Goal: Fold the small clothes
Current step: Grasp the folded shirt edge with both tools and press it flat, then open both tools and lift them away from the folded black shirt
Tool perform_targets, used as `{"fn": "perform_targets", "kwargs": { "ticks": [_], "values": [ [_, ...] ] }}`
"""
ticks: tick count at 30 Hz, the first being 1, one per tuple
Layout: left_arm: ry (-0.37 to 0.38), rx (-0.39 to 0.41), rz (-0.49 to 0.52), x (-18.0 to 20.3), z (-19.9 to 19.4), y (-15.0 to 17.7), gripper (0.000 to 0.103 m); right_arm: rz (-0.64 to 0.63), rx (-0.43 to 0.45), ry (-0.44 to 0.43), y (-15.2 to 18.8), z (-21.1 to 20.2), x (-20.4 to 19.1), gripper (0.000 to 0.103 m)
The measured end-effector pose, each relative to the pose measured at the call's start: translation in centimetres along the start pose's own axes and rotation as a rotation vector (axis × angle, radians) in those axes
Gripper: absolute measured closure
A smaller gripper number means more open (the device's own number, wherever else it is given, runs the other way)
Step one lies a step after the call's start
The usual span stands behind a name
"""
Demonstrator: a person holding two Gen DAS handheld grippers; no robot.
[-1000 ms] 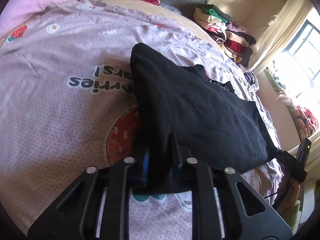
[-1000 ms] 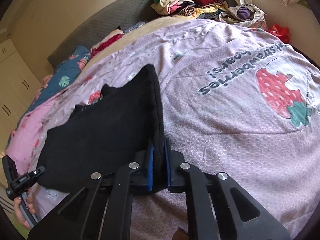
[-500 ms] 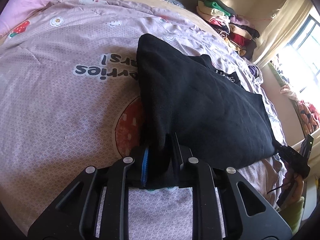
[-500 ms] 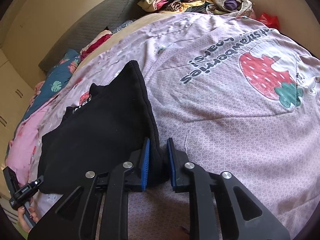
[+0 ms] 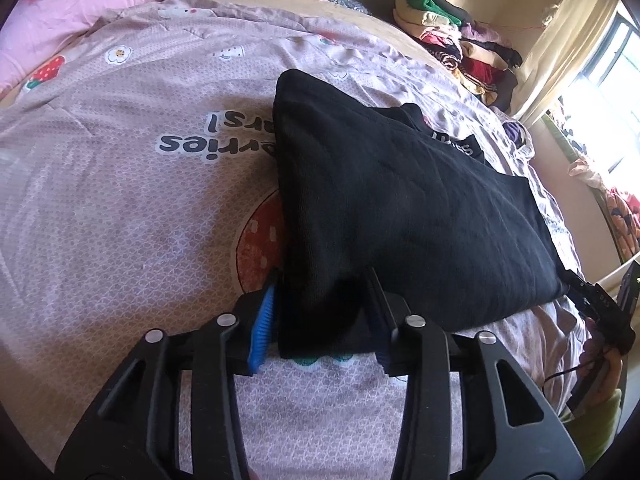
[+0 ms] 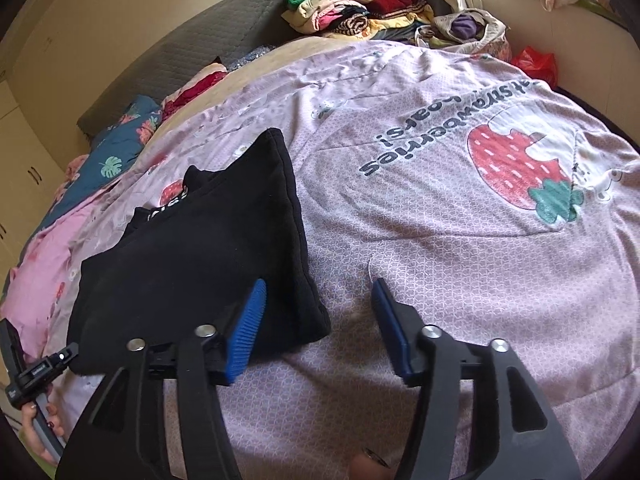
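- The black top (image 5: 400, 208) lies folded on the bed, on a pink cover (image 5: 120, 208) with a big strawberry (image 6: 516, 168) and upside-down words on it.
- It looks thick and soft, with a neat folded edge. A bit of white writing shows near its neck.
- The left tongs (image 5: 320, 328) have just been opening. One near corner of the top sits between them. The blue pads look loose on the cloth, not pinching it.
- The right tongs (image 6: 316, 320) have just been opening too and are spread wide. The other near corner lies between them, by the left pad. The right pad is well clear of the cloth, over bare cover.
- Far ahead of both tongs sits a pile of clothes (image 6: 352, 12).
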State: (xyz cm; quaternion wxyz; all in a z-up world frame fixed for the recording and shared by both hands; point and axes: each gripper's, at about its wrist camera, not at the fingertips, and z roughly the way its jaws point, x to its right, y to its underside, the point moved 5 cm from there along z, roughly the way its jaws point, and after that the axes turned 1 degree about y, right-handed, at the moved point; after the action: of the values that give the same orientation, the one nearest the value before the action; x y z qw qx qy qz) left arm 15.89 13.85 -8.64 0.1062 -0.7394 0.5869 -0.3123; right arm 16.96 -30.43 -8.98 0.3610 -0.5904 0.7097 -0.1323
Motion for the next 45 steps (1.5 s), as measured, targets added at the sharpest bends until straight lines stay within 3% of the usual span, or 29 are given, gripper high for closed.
{"fn": "perform_targets", "kwargs": {
  "ticks": [2,4,5,9,11,13,18,35,45],
  "values": [
    [-0.007,-0.001,0.000,0.0,-0.2,0.0,0.062,-0.008,0.011,0.006,0.0,-0.4,-0.2,0.031],
    [-0.002,0.000,-0.001,0.1,-0.3,0.0,0.049,-0.014,0.018,0.006,0.0,-0.7,-0.3,0.024],
    [0.001,0.003,-0.001,0.1,-0.5,0.0,0.046,-0.018,0.025,0.010,0.0,-1.0,-0.3,0.019],
    [-0.010,0.008,0.013,0.4,-1.0,0.1,0.038,-0.031,0.041,0.010,0.0,-1.5,-0.6,0.017],
    [-0.011,0.008,0.016,0.6,-1.1,0.1,0.034,-0.036,0.048,0.007,0.0,-1.8,-0.6,0.007],
    [-0.016,0.004,0.018,0.7,-1.2,0.2,0.022,-0.038,0.061,0.011,-0.1,-2.1,-0.7,0.007],
    [-0.024,0.000,0.035,1.2,-1.8,0.4,0.011,-0.048,0.080,0.014,0.0,-2.7,-0.8,0.005],
    [-0.026,0.038,0.072,2.1,-4.4,0.8,0.010,-0.072,0.134,-0.002,0.9,-5.8,-2.1,0.005],
    [-0.029,0.077,0.021,-0.1,-6.0,0.3,0.010,-0.176,0.146,-0.096,2.5,-8.1,-9.0,0.005]
  ]
}}
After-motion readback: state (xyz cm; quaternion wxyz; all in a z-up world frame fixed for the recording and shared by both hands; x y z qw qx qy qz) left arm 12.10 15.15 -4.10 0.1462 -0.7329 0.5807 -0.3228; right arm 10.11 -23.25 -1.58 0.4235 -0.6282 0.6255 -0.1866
